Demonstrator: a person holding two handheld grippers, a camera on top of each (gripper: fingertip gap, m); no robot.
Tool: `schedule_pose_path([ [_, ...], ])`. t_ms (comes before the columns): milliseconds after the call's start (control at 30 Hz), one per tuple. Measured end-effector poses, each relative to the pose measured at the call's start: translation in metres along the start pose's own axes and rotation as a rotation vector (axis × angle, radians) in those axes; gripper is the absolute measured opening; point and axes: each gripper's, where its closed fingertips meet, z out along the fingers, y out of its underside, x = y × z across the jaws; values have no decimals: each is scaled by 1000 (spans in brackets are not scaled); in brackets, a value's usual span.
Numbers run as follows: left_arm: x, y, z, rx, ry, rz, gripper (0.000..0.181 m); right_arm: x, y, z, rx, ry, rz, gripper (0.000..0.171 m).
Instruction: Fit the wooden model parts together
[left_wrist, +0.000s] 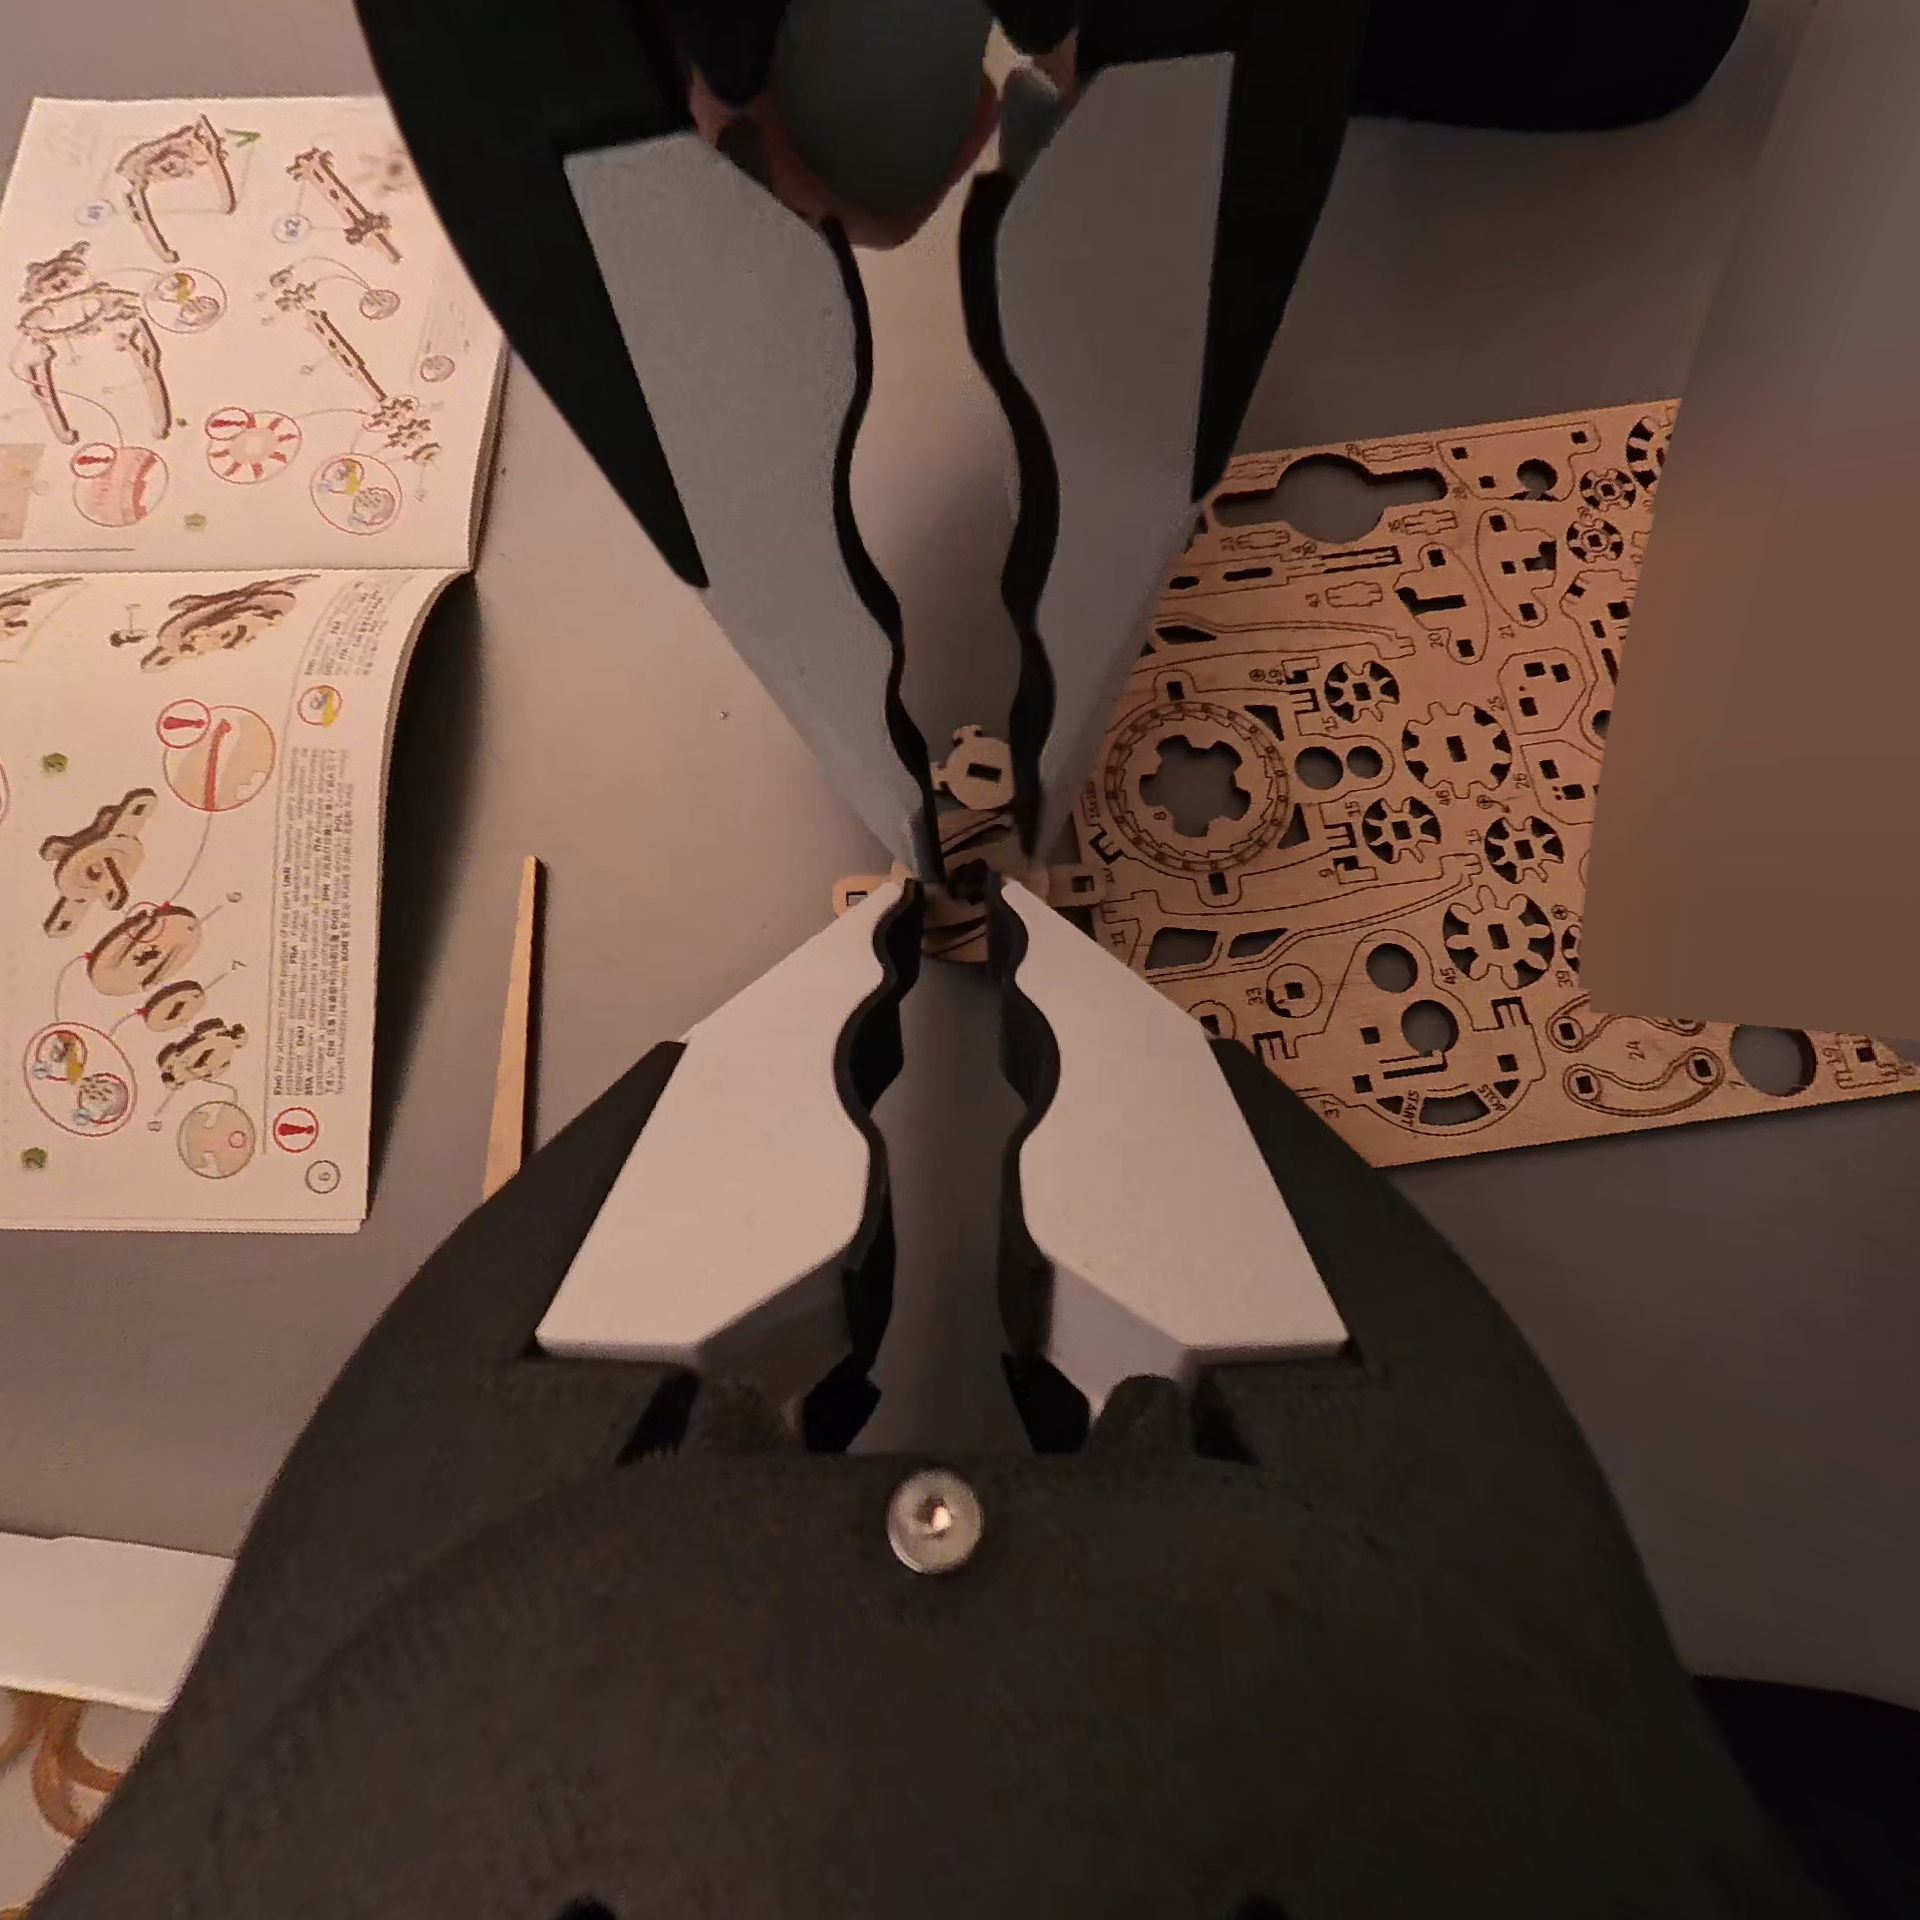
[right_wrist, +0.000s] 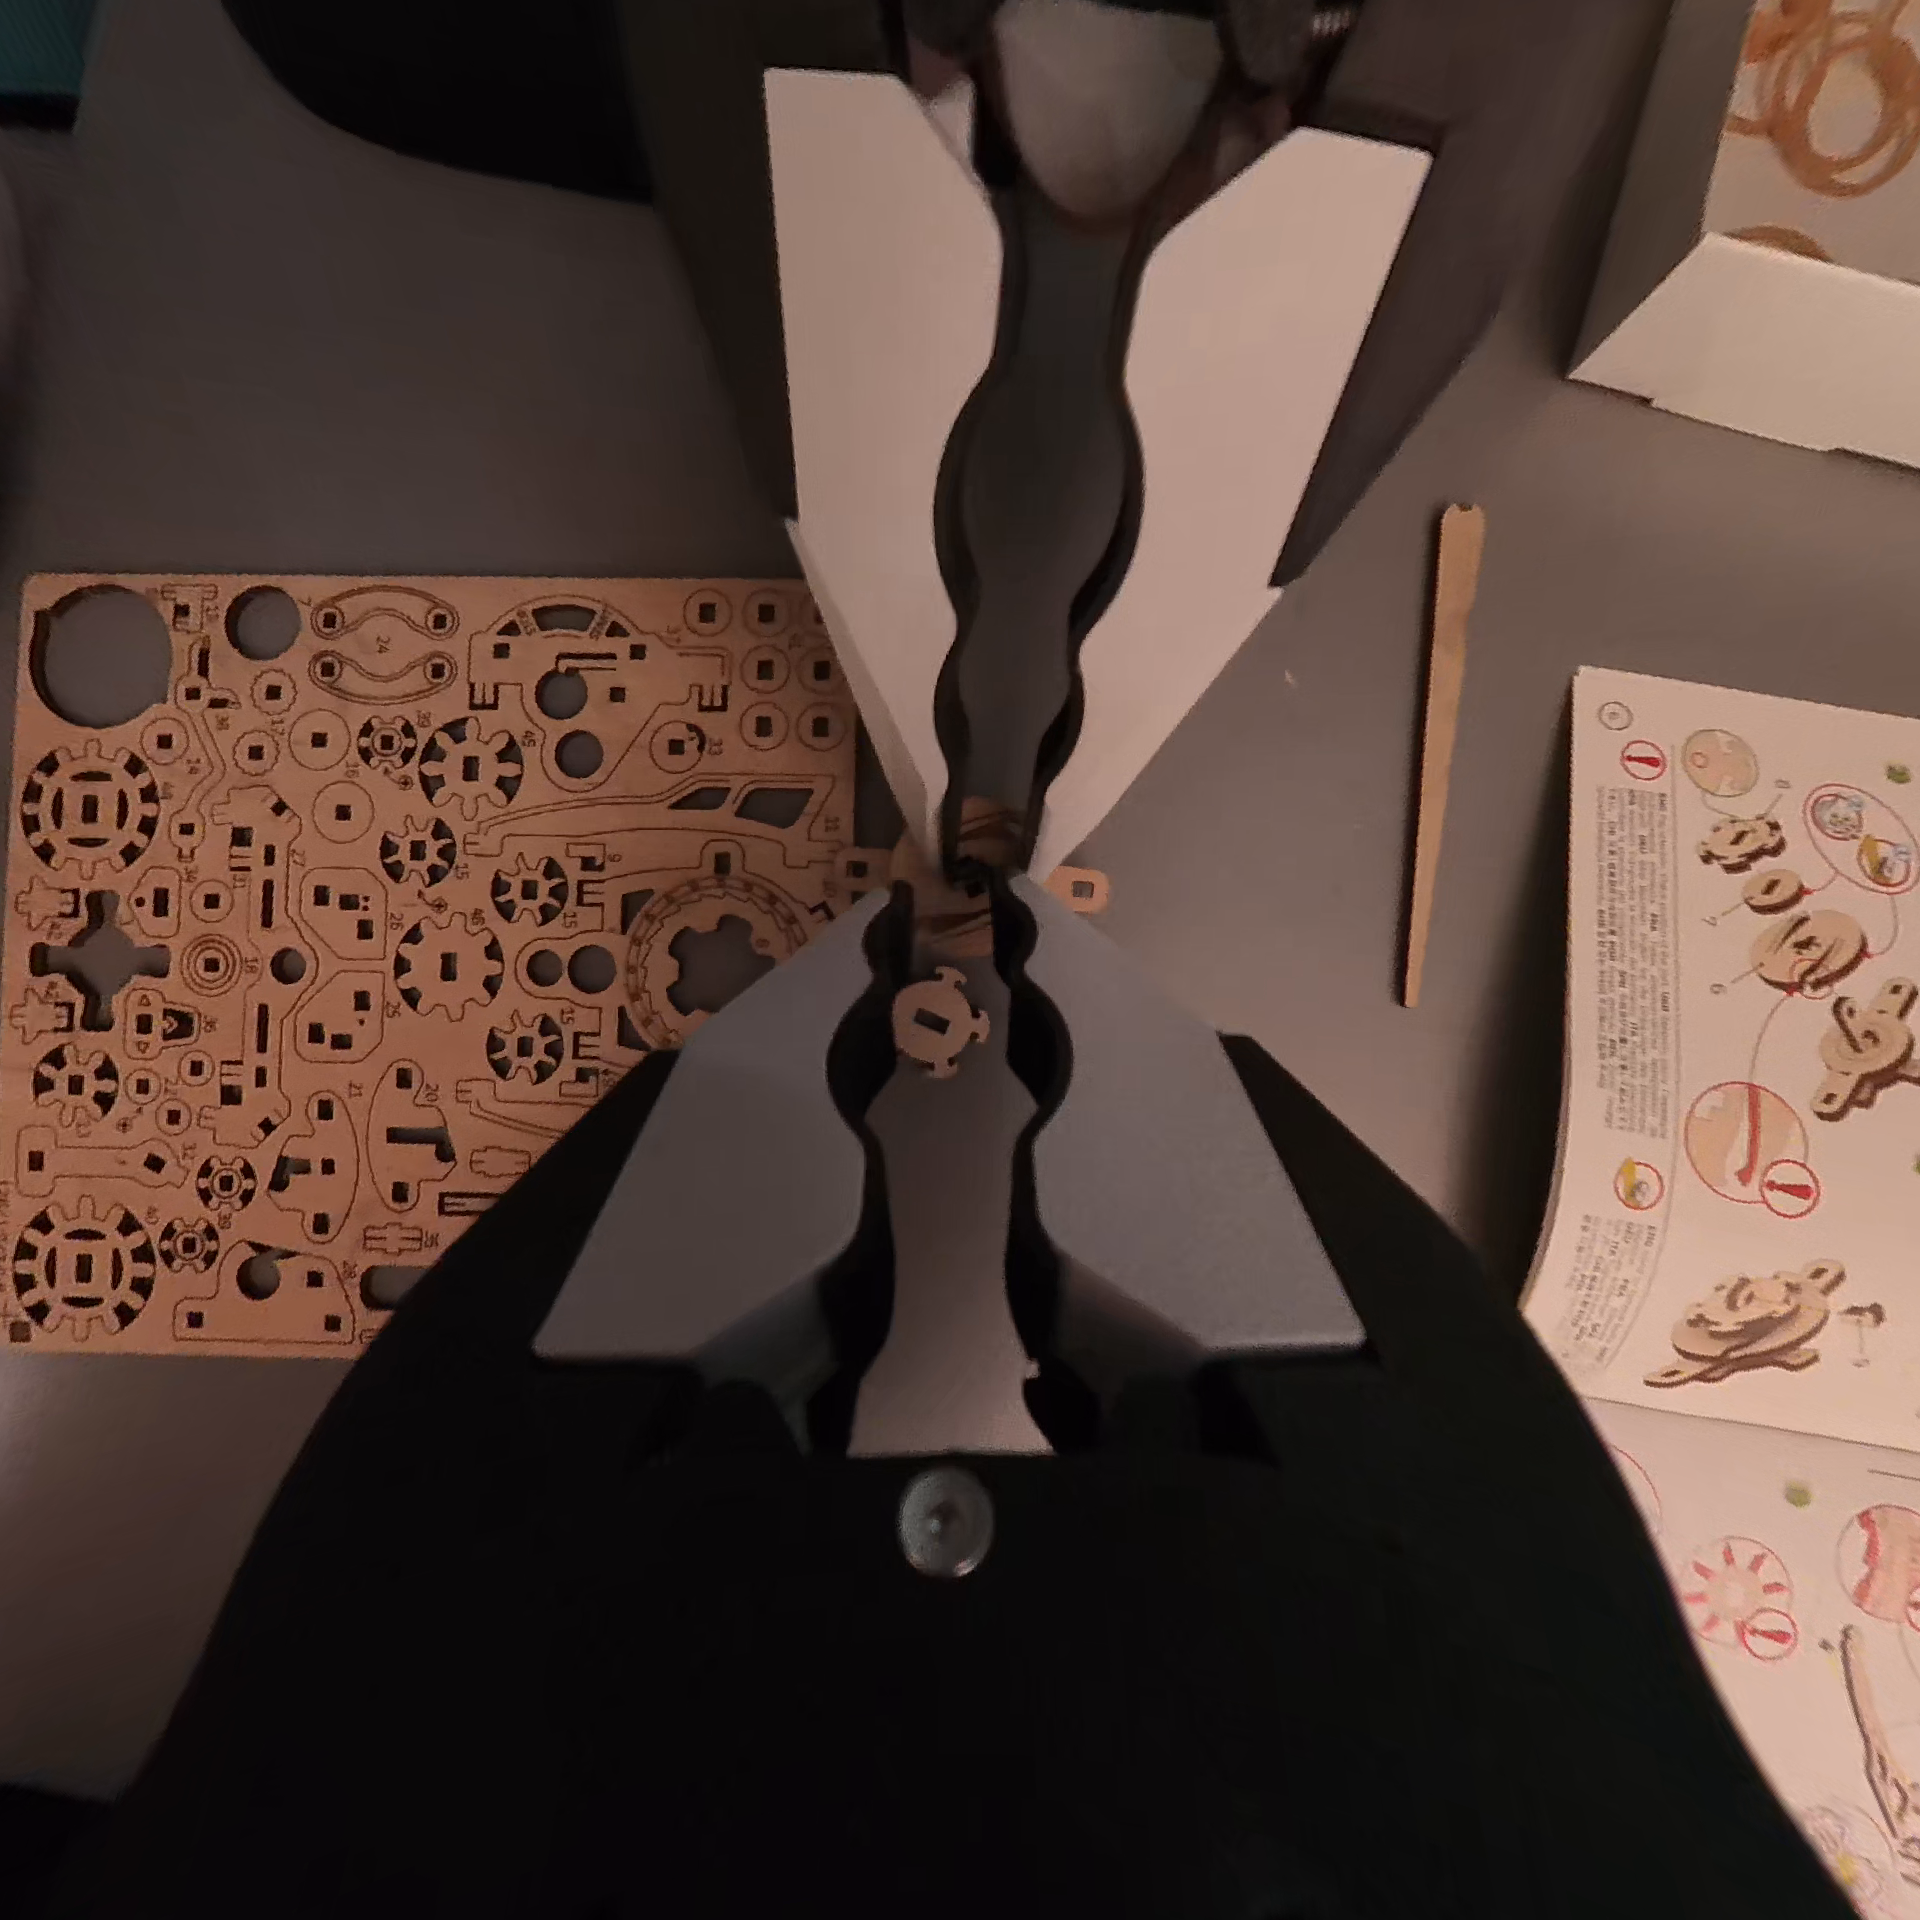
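Meeting tip to tip: the left tongs and right tongs face each other head-on above the grey bench, each entering the other's view from 12 o'clock.
Left tongs pose: reaching forward and level over the bench, its pale fingers converging toward the centre of the left wrist view.
Left tongs state: nearly closed at the tips, pinching a small stacked wooden assembly; a narrow gap remains farther back between the black wavy pads.
Right tongs pose: mirrored, pointing straight at the left one, seen at 12 o'clock in the left wrist view.
Right tongs state: drawn in close on the same assembly; whether it truly grips or only touches cannot be told.
Small gear piece: a round notched wooden disc sits between the right fingers just behind the tips, at 6 o'clock of the assembly.
Parts sheet: the laser-cut plywood sheet lies flat at 9 o'clock in the right wrist view.
Instruction booklet: open at 3 o'clock in the right wrist view.
Wooden stick: thin strip between booklet and tongs.
White box: at 1 o'clock.
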Motion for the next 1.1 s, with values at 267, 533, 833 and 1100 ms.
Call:
schedule_pose_path([
  [267,5,0,-1,-10,61,-34,25,3,-2,-4,44,-17,39,10],
  [533,-1,1,-2,-26,38,-52,24,5,0,-3,47,-36,70,9],
  [833,0,-6,-5,-22,25,-82,16,10,2,-4,53,-34,63,6],
  [1100,-4,-1,0,-61,-35,-61,12,7,1,-1,44,-48,84,6],
])
